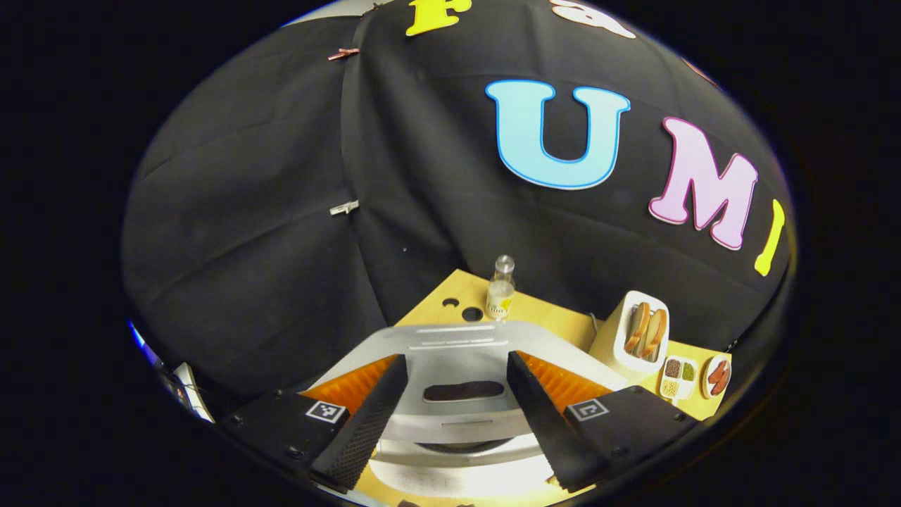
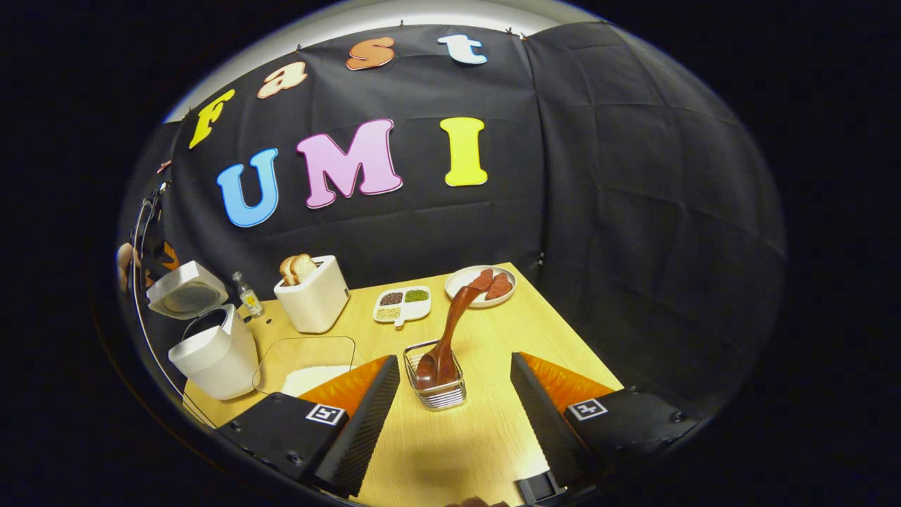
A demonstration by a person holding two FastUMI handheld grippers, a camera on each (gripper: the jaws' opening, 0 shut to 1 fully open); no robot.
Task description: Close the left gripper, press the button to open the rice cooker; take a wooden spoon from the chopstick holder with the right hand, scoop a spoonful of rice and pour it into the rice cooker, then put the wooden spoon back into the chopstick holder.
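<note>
Both hand-held grippers wide: left (image 1: 456, 415) over rice cooker (image 1: 457, 366); right (image 2: 456, 415) nr wooden spoon (image 2: 445, 345).

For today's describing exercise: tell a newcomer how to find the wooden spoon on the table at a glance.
Start at the light wooden table and find the small wire-mesh holder near its front middle, straight ahead between the right tongs. The dark reddish-brown wooden spoon stands in it, bowl down, handle leaning up toward the round white plate. It is the only utensil there.

left tongs (image 1: 456, 412) spread wide and holding nothing, right tongs (image 2: 455, 412) likewise parted, empty, angled downward
</note>
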